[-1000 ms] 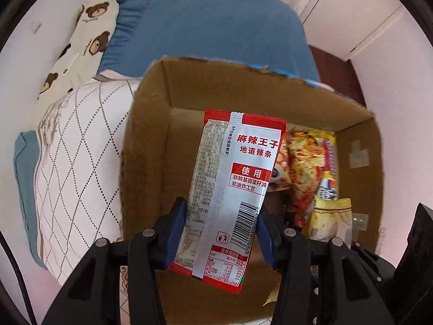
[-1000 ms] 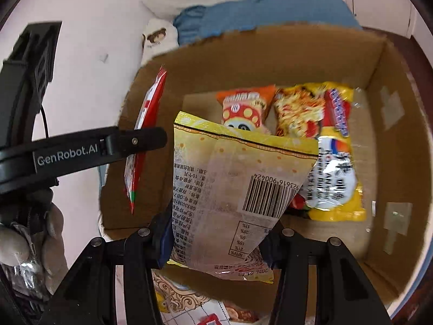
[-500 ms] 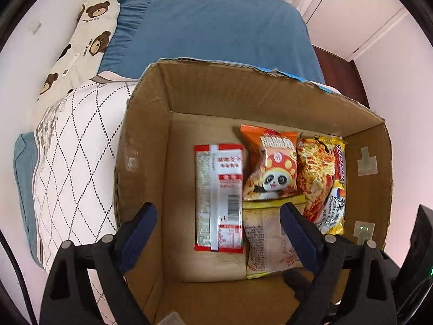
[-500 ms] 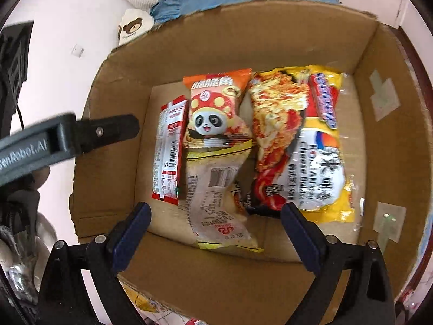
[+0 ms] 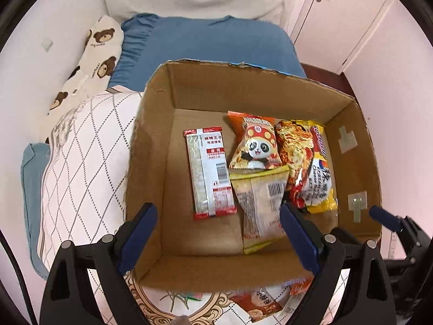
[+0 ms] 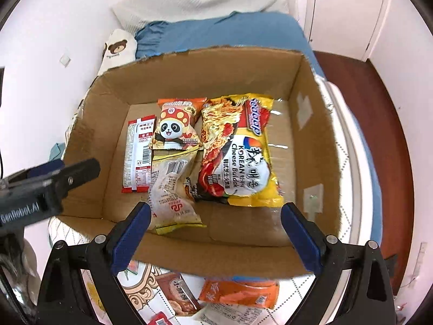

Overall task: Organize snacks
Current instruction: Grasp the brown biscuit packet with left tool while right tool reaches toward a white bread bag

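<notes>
An open cardboard box sits on the bed. On its floor lie a red-and-white spicy strip packet, an orange panda snack bag, a pale yellow-edged packet and a yellow noodle pack. My left gripper hovers open above the box's near wall, nothing between its blue pads. My right gripper is also open and empty above the near wall. The left gripper's finger shows at the left edge of the right wrist view.
More snack packets lie on the patterned sheet below the box's near wall. A quilted white pillow, a bear-print pillow and a blue pillow lie to the left and behind. A white door stands at the back right.
Both grippers opened and let go their packets, which dropped flat into the box. Both grippers then pulled back and up, so the box looks smaller.
</notes>
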